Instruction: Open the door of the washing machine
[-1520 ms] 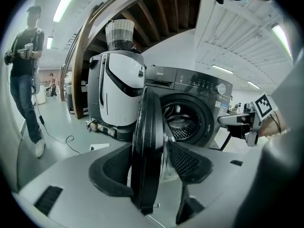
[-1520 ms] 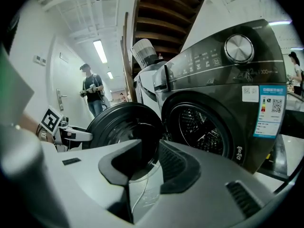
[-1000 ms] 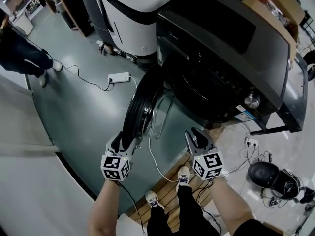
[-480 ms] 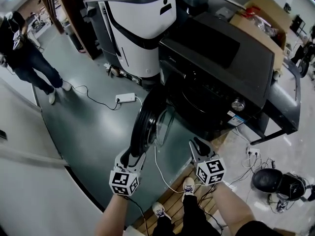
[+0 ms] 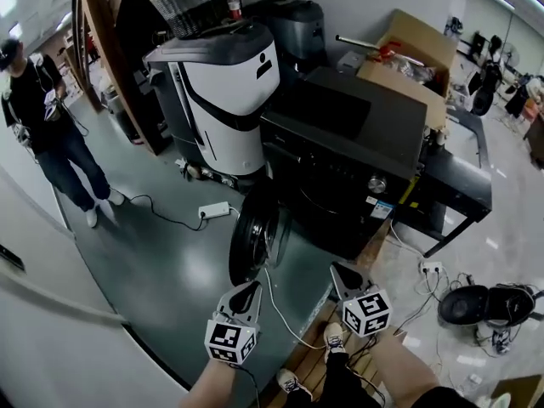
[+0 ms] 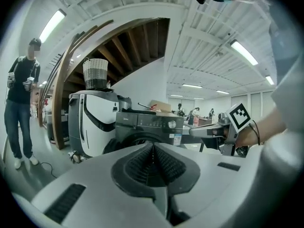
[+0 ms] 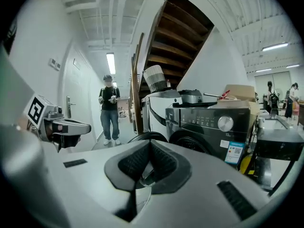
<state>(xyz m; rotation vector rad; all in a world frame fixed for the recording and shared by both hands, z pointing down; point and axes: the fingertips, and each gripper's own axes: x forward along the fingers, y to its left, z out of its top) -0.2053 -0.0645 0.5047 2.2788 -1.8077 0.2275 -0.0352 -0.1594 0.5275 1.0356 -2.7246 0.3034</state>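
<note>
Two grippers sit at the bottom of the head view, each with its jaws closed together and nothing between them. The left gripper (image 5: 252,289) is at lower centre, its tip just under the lower edge of the door (image 5: 253,232) in the picture. The right gripper (image 5: 342,270) is to its right, below the front of the washing machine (image 5: 340,160). In both gripper views the ribbed pads meet in a thin line, and the machine stands ahead of them, apart from both.

The black washing machine fills the centre of the head view. Its round door is open, swung out toward the left and seen nearly edge-on, so the front opening is uncovered.

Left of the machine stands a white appliance (image 5: 225,100) with a woven basket (image 5: 183,2) above it. A cardboard box (image 5: 408,53) lies at upper right, behind the machine. A power strip (image 5: 213,210) lies on the green floor left of the door. A person (image 5: 47,117) stands at the upper left edge.
</note>
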